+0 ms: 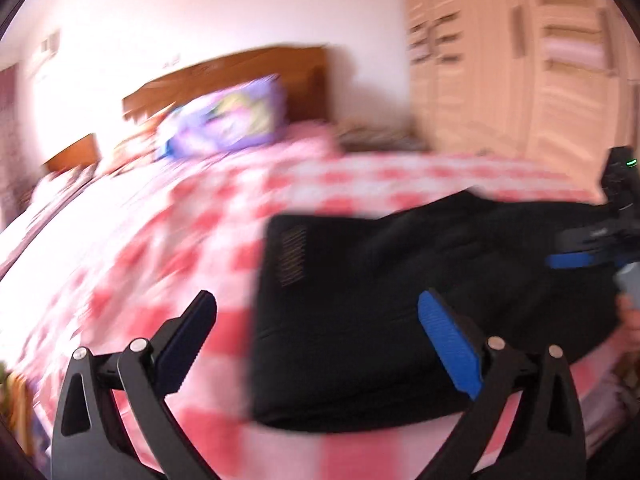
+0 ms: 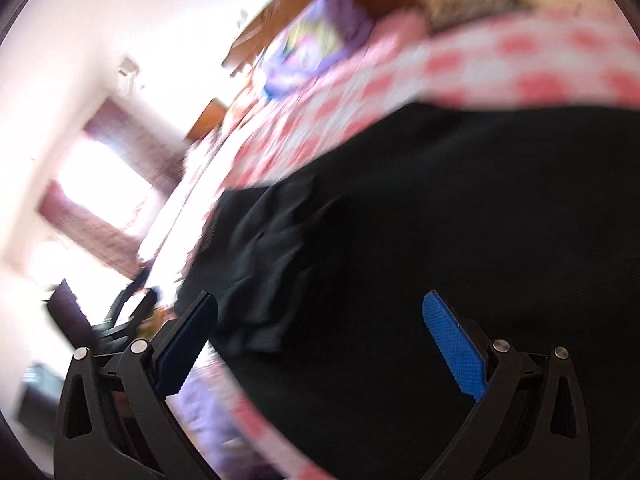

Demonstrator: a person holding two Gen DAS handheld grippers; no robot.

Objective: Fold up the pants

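The black pants [image 1: 400,300] lie folded into a compact block on the red-and-white checked bedspread [image 1: 224,216]. My left gripper [image 1: 316,308] is open and empty, hovering over the left edge of the pants. My right gripper [image 2: 320,308] is open and empty, close above the pants [image 2: 460,220], which fill most of its view; it also shows at the right edge of the left wrist view [image 1: 592,258]. Both views are motion-blurred.
A purple pillow [image 1: 228,120] lies at the wooden headboard [image 1: 256,68]. A light wardrobe [image 1: 520,72] stands to the right of the bed. A bright window with dark curtains [image 2: 100,176] shows in the right wrist view. The bedspread [image 2: 500,60] extends beyond the pants.
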